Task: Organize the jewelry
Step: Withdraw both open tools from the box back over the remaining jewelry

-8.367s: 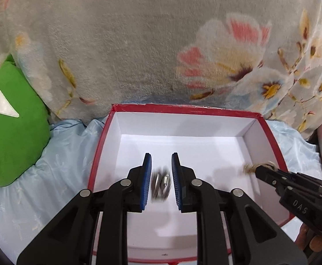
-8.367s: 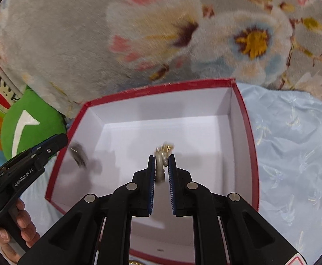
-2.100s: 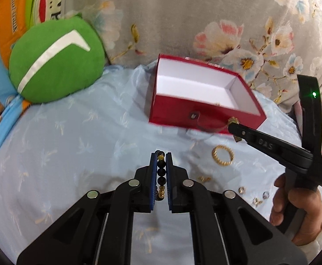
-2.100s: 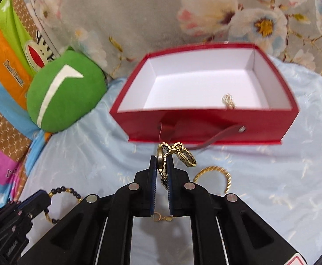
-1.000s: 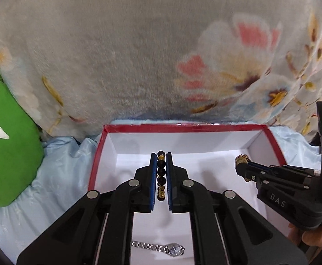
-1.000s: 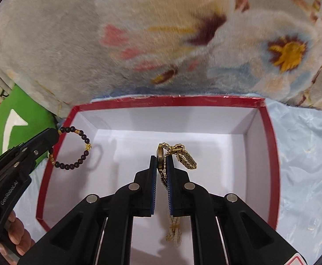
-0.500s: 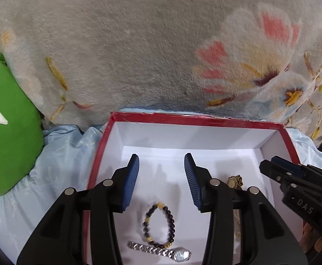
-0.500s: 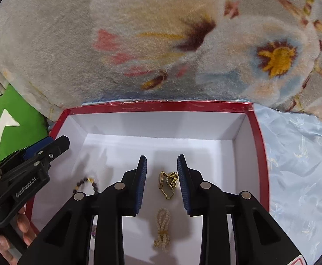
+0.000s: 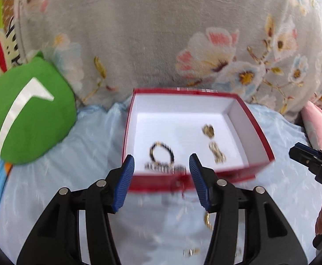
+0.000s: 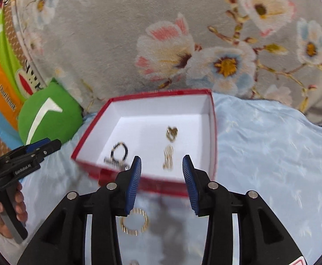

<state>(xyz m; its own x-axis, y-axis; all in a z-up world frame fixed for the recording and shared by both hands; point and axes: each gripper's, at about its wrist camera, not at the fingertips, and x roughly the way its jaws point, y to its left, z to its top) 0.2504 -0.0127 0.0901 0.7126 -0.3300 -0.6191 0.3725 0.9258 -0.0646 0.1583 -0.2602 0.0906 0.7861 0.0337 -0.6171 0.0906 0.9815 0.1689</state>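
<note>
Pale blue embroidered bedspread point(image 10: 271, 154), backed by a grey floral blanket point(image 9: 161, 33), sets the scene as we work with both tools empty. Our left gripper point(image 9: 161, 177), blue ribbed pads on black arms, has its jaws opening with nothing between them; our right gripper point(image 10: 161, 177) is likewise opening on empty air.

Just beyond the fingertips sits the red cardboard box with a white lining point(image 9: 258, 130), and in it lie a dark beaded bracelet point(image 9: 161, 151), a silver link watch point(image 9: 165, 167) touching it at the near wall, a small gold chain heap point(image 9: 208, 130) and a pale gold twisted piece point(image 9: 216, 152). Motion blur keeps us from naming the last two more closely.

On the spread in front of the box a gold beaded bangle point(image 10: 134, 222) lies under the right gripper, with smaller gold pieces point(image 9: 190, 252) blurred near the bottom of the left view. A green round cushion point(image 9: 26, 110) rests off to the left.

We judge what remains as light, slick and loose: the bangle should hold its ring shape, so pinching across one side of the rim looks best, pads pressed slightly into the soft cloth. The tiny pieces would slip easily; we would close squarely over each and slowly.
</note>
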